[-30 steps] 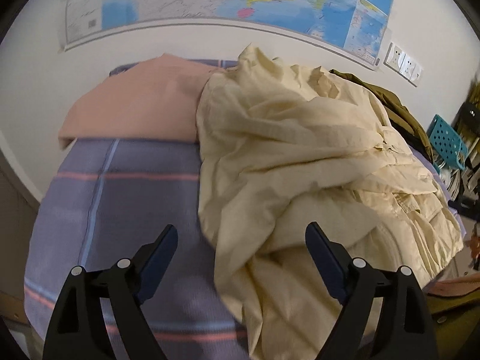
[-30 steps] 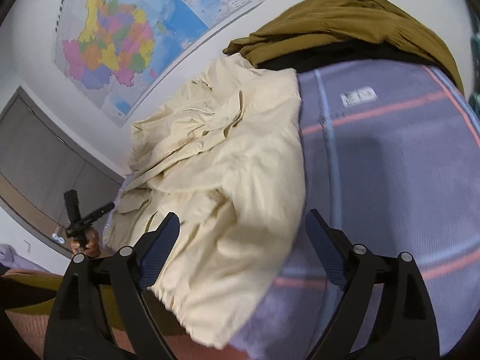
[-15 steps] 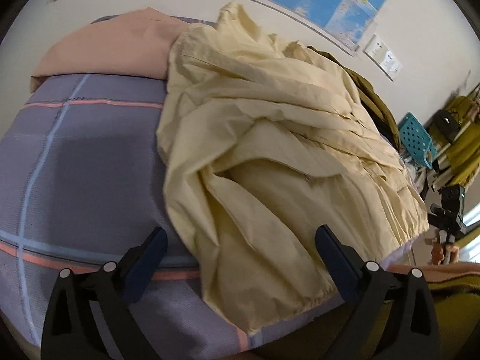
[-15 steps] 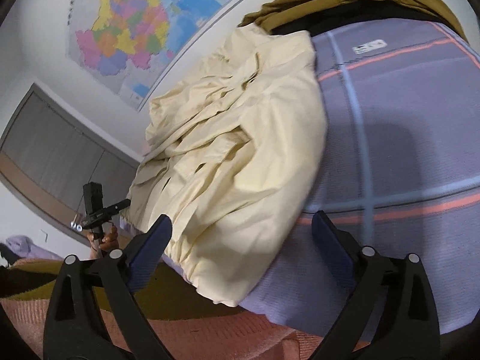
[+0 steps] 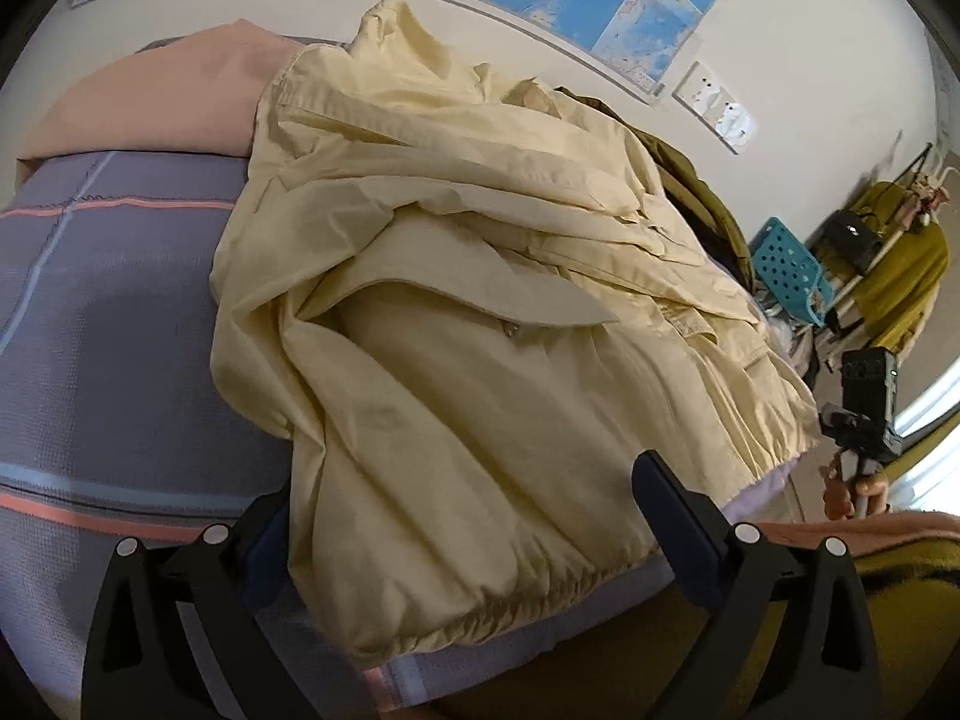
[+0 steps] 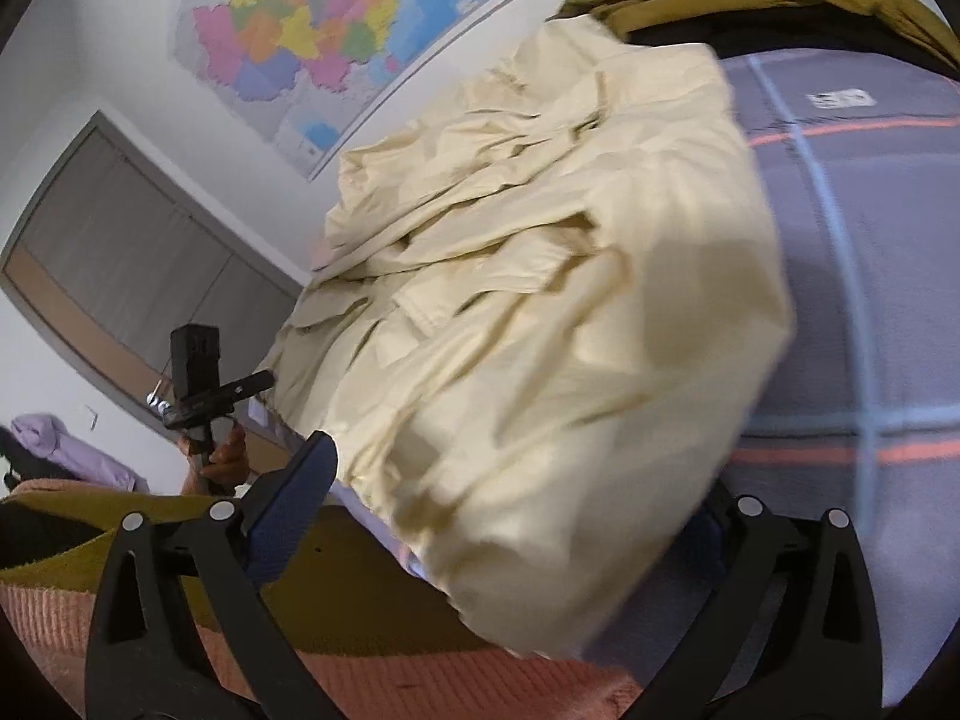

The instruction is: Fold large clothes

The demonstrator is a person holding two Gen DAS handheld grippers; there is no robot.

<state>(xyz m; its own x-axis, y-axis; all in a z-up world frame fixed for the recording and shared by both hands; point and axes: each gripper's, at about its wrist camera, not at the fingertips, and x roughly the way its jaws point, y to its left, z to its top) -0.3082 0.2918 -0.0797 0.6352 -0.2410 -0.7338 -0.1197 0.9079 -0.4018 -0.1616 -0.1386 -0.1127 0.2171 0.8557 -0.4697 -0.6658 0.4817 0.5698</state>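
Cream jacket (image 5: pixel 480 312) lies rumpled on the checked bedspread (image 5: pixel 108 300); its near elasticated hem (image 5: pixel 510 600) is best pinched flat by left gripper (image 5: pixel 462 522) and right gripper (image 6: pixel 510 516), both held wide apart.

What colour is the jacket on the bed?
Pale yellow jacket, clearest in the left wrist view.

both views close over jacket (image 5: pixel 480 360)

Wall map (image 6: pixel 336 42) lettering and blanket label (image 6: pixel 839 99) too blurred to read.
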